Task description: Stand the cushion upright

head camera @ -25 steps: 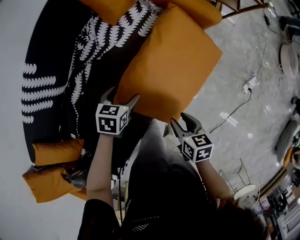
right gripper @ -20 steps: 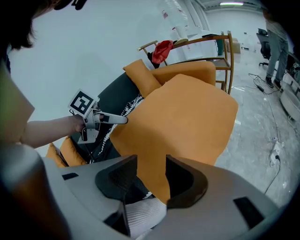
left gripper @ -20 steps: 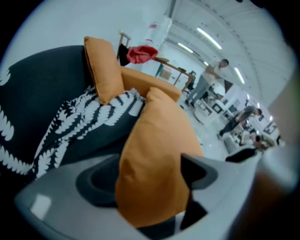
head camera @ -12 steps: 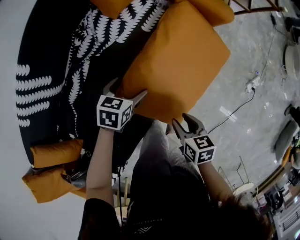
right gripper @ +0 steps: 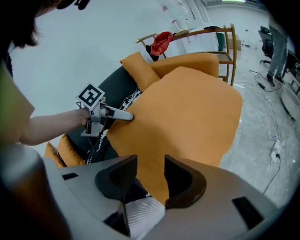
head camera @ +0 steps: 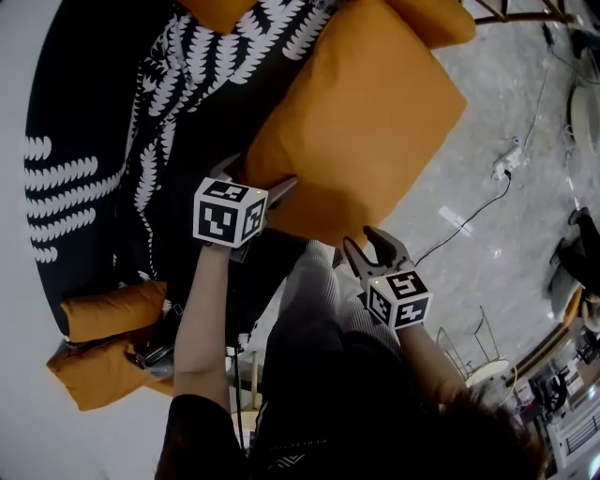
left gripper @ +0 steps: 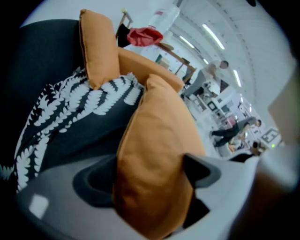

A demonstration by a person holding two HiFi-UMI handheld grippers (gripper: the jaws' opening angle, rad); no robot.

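A large orange cushion [head camera: 361,131] leans tilted against the black seat, its lower corner toward me. My left gripper [head camera: 255,178] straddles the cushion's left edge. In the left gripper view the cushion [left gripper: 154,154] bulges between the wide-spread jaws of the left gripper [left gripper: 150,173], which do not visibly pinch it. My right gripper [head camera: 364,240] hangs just below the cushion's near edge, jaws partly apart. In the right gripper view nothing sits between the jaws of the right gripper [right gripper: 150,164]; the cushion [right gripper: 183,112] lies beyond them.
A black seat carries a white leaf-pattern throw [head camera: 169,141]. More orange cushions lie at the lower left [head camera: 108,323] and at the top [head camera: 225,11]. A wooden rack with a red cloth [right gripper: 161,42] stands behind. A cable and plug strip [head camera: 502,169] cross the stone floor.
My left gripper has slid forward over the cushion's edge and its jaws have spread wider. The right gripper has stayed where it was.
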